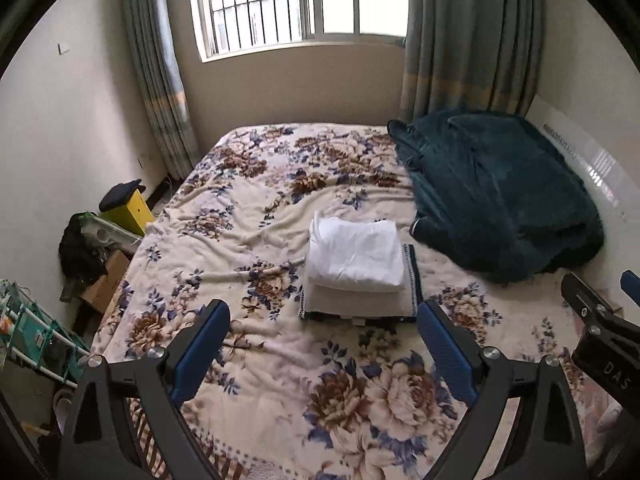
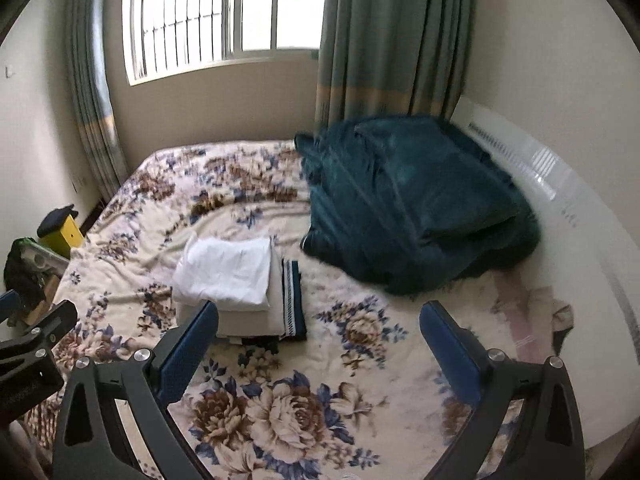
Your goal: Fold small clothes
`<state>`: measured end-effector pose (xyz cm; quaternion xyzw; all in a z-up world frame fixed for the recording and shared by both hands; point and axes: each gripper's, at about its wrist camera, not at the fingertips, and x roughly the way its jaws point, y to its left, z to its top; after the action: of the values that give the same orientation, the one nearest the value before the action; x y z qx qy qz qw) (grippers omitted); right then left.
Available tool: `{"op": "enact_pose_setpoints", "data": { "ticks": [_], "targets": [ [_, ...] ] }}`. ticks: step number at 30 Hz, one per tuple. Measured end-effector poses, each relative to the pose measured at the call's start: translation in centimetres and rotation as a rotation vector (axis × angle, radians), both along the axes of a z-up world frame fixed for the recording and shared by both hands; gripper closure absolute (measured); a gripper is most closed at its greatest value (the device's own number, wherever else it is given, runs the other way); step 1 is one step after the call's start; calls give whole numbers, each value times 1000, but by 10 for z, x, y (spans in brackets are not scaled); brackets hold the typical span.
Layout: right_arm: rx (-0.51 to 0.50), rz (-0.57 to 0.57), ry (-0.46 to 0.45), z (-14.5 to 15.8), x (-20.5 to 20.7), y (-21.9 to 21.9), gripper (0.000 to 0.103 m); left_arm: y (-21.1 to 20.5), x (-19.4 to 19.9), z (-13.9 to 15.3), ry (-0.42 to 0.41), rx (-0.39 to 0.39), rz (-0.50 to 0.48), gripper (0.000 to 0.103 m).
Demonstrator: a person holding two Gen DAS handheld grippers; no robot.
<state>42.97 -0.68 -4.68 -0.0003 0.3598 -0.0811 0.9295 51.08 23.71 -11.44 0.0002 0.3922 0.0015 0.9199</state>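
Observation:
A stack of folded clothes lies mid-bed: a white folded piece on top, a cream one under it, a dark-trimmed one at the bottom. It also shows in the right wrist view. My left gripper is open and empty, hovering just short of the stack. My right gripper is open and empty above the floral bedcover, to the right of the stack. A crumpled pink and cream garment lies at the bed's right edge.
A heaped dark teal blanket fills the bed's far right corner. A white headboard runs along the right. Left of the bed stand a yellow box, a cardboard box and a green rack. Window and curtains behind.

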Motion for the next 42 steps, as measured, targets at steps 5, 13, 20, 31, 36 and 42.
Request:
{"op": "enact_pose_setpoints", "data": {
  "ticks": [5,13,20,31,36,42],
  "targets": [
    [-8,37,-44,51,-64,-6,1,-3,-44,36,-28,-14,1,8],
    [3,68,-76,95,-128,-11,1,-7,-88,61,-63,-20,-13,8],
    [7,66,-96,110,-143,-13,1,-7,-109,71,-83,-13,-8,8],
    [9,67,-82,114,-145,-16,0,-6,-118,74,-108,-11,12,0],
    [2,74,-88,115,-144,-16,0,-5,-120,75,-113,-7,17,0],
    [4,76,-92,115,-146,-13,0,-4,-123,77,-117,0,18,0]
  ]
}}
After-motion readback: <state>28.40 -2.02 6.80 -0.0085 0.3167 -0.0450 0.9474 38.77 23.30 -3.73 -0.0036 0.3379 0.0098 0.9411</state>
